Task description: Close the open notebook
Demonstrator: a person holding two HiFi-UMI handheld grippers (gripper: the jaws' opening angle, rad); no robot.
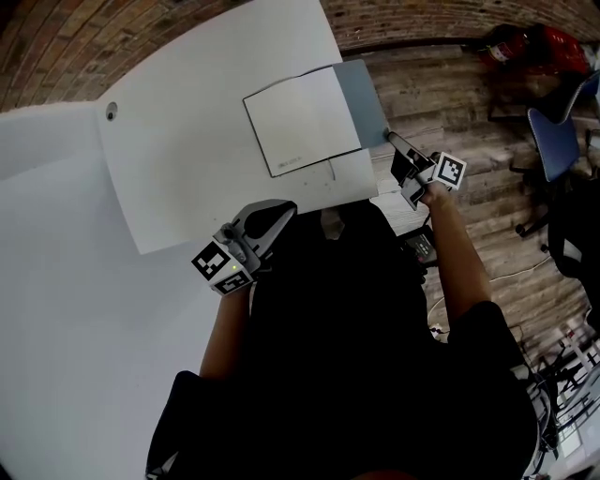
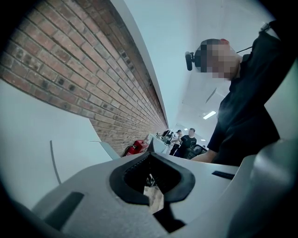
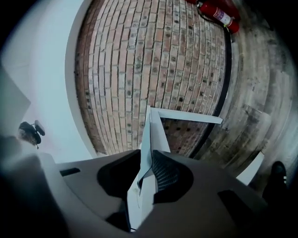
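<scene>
Head view: the notebook (image 1: pixel 300 122) lies open at the tabletop's (image 1: pixel 187 159) near right corner, its cover (image 1: pixel 361 94) past the right edge. Left gripper view: your left gripper (image 2: pixel 151 154) seems pressed together, empty. Right gripper view: your right gripper (image 3: pixel 148 163) pinches that cover.

Red fire extinguisher (image 3: pixel 217 13), probable blue chair (image 1: pixel 553 141)

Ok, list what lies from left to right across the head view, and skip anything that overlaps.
small dark fitting on the table → open notebook → right tool at the notebook's right edge → red fire extinguisher
</scene>
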